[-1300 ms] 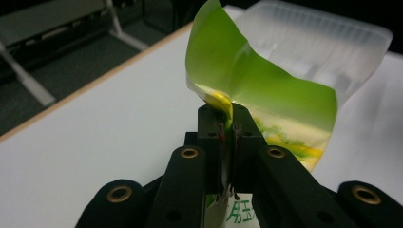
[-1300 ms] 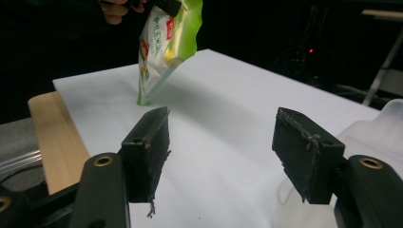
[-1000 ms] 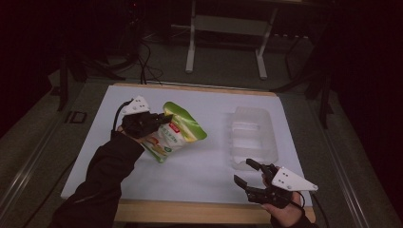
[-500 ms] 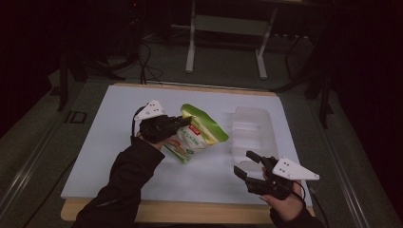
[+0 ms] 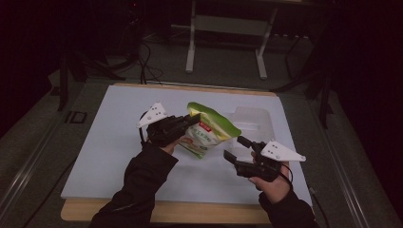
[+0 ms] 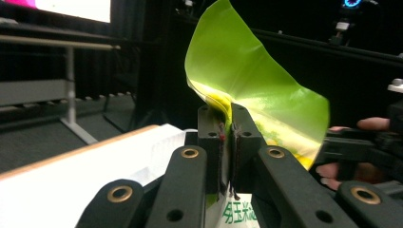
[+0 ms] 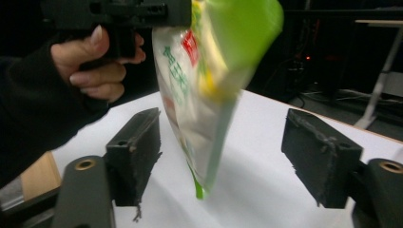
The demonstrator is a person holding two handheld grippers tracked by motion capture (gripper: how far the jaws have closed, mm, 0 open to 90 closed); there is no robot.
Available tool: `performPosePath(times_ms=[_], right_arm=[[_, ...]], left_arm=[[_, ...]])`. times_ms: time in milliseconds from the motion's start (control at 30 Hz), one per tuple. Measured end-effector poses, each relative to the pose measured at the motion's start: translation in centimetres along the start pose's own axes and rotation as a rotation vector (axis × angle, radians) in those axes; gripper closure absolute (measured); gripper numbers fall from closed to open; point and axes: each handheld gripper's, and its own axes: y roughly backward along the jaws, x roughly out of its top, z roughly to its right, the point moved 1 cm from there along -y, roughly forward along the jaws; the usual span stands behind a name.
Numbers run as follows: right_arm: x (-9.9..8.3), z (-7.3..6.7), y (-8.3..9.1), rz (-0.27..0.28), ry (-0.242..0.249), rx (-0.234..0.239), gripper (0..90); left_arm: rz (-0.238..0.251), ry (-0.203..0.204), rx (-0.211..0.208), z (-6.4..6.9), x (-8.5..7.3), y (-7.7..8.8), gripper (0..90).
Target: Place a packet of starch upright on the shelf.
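Observation:
A green and white snack bag [image 5: 208,130] hangs above the white table [image 5: 109,152], and my left gripper [image 5: 192,119] is shut on its top edge. In the left gripper view the two jaws [image 6: 227,142] pinch the green film of the bag [image 6: 256,90]. My right gripper [image 5: 236,148] stands open just right of the bag's lower end, jaws pointing at it. In the right gripper view the bag [image 7: 209,95] hangs between and beyond the spread jaws [image 7: 223,156], untouched by them, with the left hand [image 7: 95,61] holding its gripper above.
A clear plastic tray [image 5: 252,121] lies on the table behind the bag, toward the right. A metal stand [image 5: 228,42] and cables are on the dark floor beyond the far edge. The wooden front edge [image 5: 166,213] runs along the near side.
My left gripper has carried the bag to the right, toward the table's middle. My right gripper has risen and moved left toward the bag's lower end.

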Motion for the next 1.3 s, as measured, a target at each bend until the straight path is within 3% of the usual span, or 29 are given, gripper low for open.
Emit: performPosePath(times_ms=[133,333,500,600,633,667,867,967,1100,1300], right_arm=[[0.2,-0.1,-1.6,-0.008,0.029,-0.005,30.4],[0.3,0.0,-2.5,-0.013,0.026,0.01,34.5],[0.5,0.1,-3.3,-0.026,0.039,0.025,39.7],[0.5,0.2,-3.5,-0.034,0.024,0.048,48.8],[0.6,0.3,-3.5,-0.042,0.016,0.059,59.1],[0.7,0.5,-3.5,-0.068,0.008,0.106,65.7],[0.8,0.7,-3.3,-0.126,0.056,0.145,81.8],[1.0,0.6,-3.1,-0.163,0.058,0.157,82.6],[1.4,0.9,-2.8,-0.161,0.023,0.164,82.9],[3.0,1.2,-2.2,-0.168,0.066,0.174,83.1]], left_arm=[[0.002,0.033,-0.02,-0.1,-0.6,-0.2,86.3],[-0.001,0.052,-0.041,0.3,-1.0,-0.4,86.3],[0.006,0.082,-0.094,0.8,-1.1,-0.7,86.3],[-0.001,0.079,-0.111,1.1,-1.2,-0.9,86.3],[-0.005,0.074,-0.108,1.2,-1.2,-1.0,86.3],[-0.002,0.079,-0.115,1.2,-1.3,-1.1,86.3],[-0.03,0.09,-0.144,1.0,-1.7,-1.3,86.1],[-0.033,0.098,-0.165,0.8,-1.8,-1.3,85.9],[-0.025,0.087,-0.177,0.9,-1.5,-1.2,85.7],[-0.015,0.071,-0.207,1.1,-0.7,-0.9,85.6]])
